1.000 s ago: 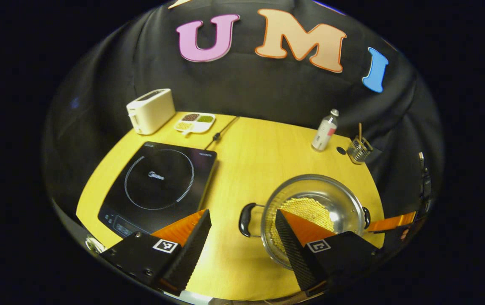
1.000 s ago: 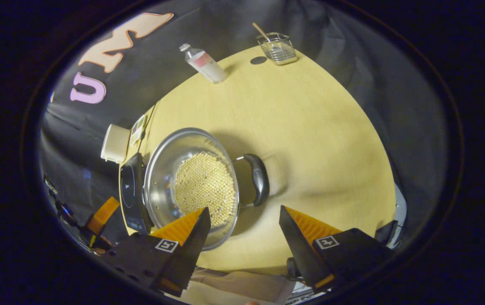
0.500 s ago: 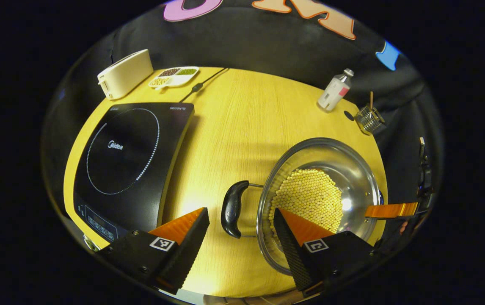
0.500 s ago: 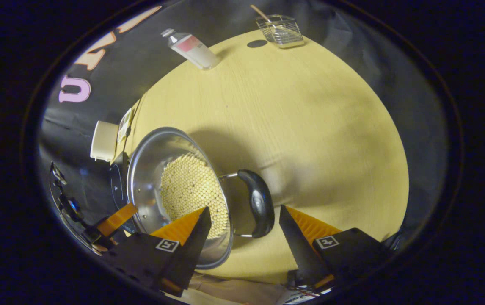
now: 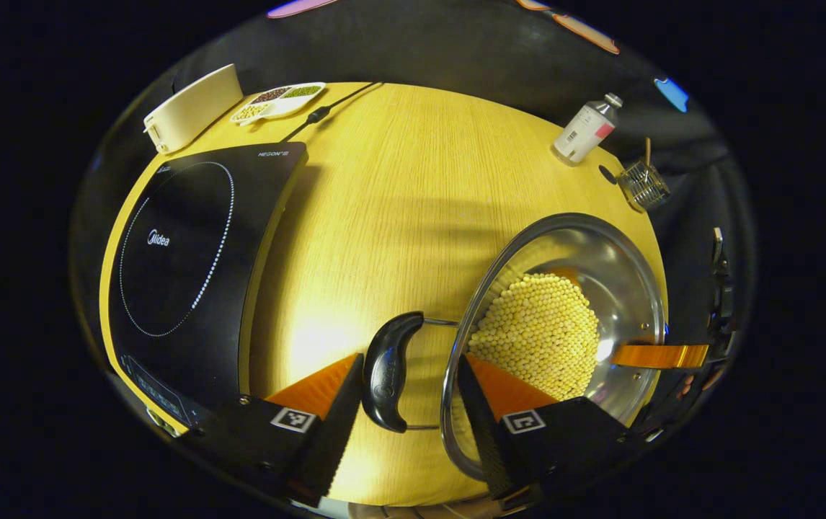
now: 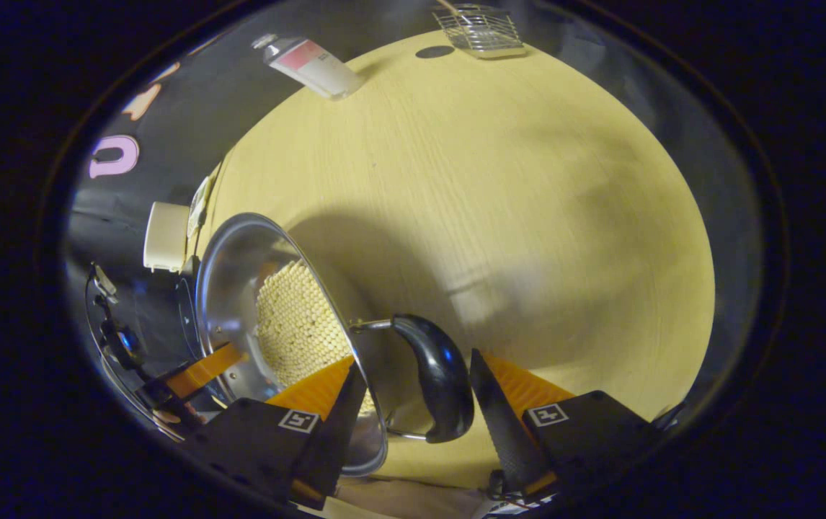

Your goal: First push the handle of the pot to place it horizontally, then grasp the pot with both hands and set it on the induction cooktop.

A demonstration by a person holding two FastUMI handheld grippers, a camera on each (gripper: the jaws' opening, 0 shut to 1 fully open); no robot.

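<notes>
A steel pot filled with small yellow beads stands on the yellow table, right of the black induction cooktop. Its two black handles point sideways. In the left gripper view one handle lies between the fingers of my left gripper, which is open and low over it. My right gripper is also open, with the opposite handle between its fingers beside the pot. One finger of each gripper overlaps the pot's rim. The far gripper's finger shows at the pot's other side.
A cream toaster, a divided dish of beans and a power cable lie behind the cooktop. A bottle and a wire basket stand at the far right edge. Bare tabletop separates pot and cooktop.
Both grippers have come down and forward onto the pot, so each handle now lies between a pair of fingers. The fingers have narrowed slightly. The pot has stayed put.
</notes>
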